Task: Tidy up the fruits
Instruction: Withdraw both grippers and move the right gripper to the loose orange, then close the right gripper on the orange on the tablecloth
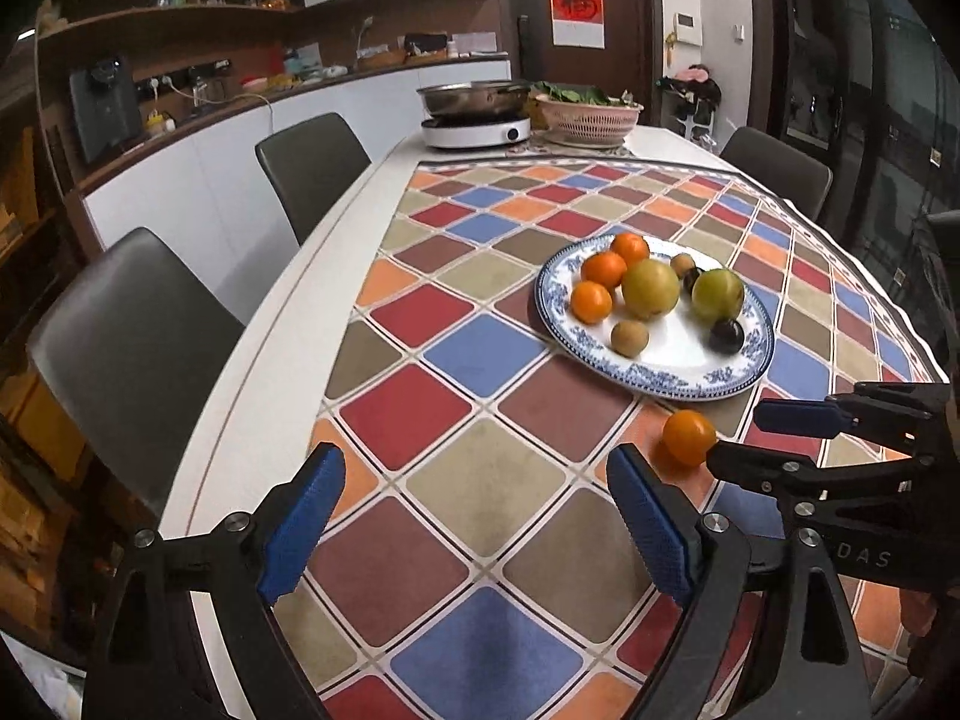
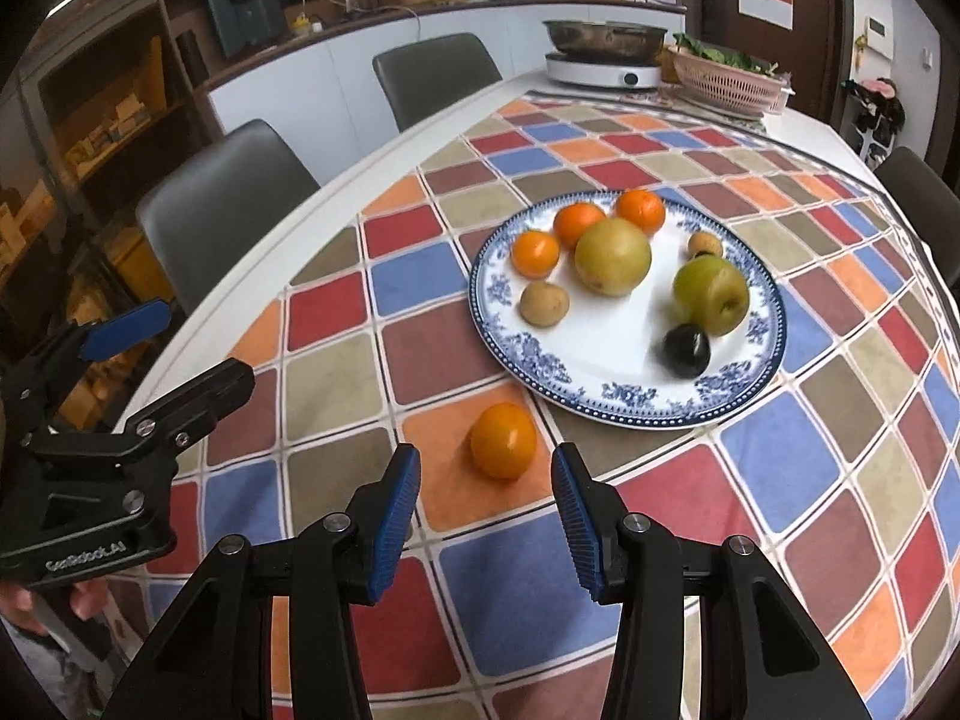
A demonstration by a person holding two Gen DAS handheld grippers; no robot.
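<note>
A blue-and-white plate (image 2: 600, 402) (image 1: 555, 306) holds three oranges, a yellow-green pear (image 2: 612, 257), a green apple (image 2: 711, 295), brown kiwis and a dark plum (image 2: 686, 349). One loose orange (image 2: 503, 441) (image 1: 689, 437) lies on the checkered tablecloth in front of the plate. My right gripper (image 2: 485, 480) is open, its blue pads either side of and just short of the loose orange. My left gripper (image 1: 474, 498) is open and empty, over the cloth left of that orange.
An induction cooker with a steel pan (image 2: 603, 51) and a pink basket of greens (image 2: 729, 81) stand at the table's far end. Grey chairs (image 2: 228, 204) line the left side. The white table edge (image 1: 264, 360) runs along the left.
</note>
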